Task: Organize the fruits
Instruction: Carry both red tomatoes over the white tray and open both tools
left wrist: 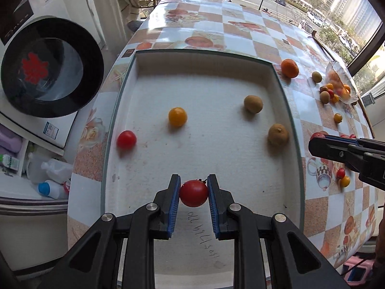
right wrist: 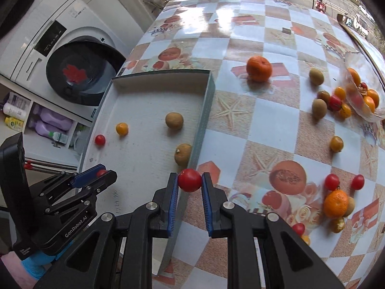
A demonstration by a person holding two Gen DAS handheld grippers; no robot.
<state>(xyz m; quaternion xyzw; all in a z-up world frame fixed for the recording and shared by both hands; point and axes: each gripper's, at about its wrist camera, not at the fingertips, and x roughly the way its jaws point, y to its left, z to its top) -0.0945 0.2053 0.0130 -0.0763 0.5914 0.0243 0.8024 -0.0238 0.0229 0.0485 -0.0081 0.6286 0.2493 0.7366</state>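
Left wrist: both grippers clamp red tomatoes (1 each).

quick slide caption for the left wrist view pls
Left gripper holds a red cherry tomato over a shallow white tray containing four small fruits.

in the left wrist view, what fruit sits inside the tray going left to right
red tomato → yellow tomato → red tomato held in the left gripper → upper brown fruit → lower brown fruit, all over the white tray.
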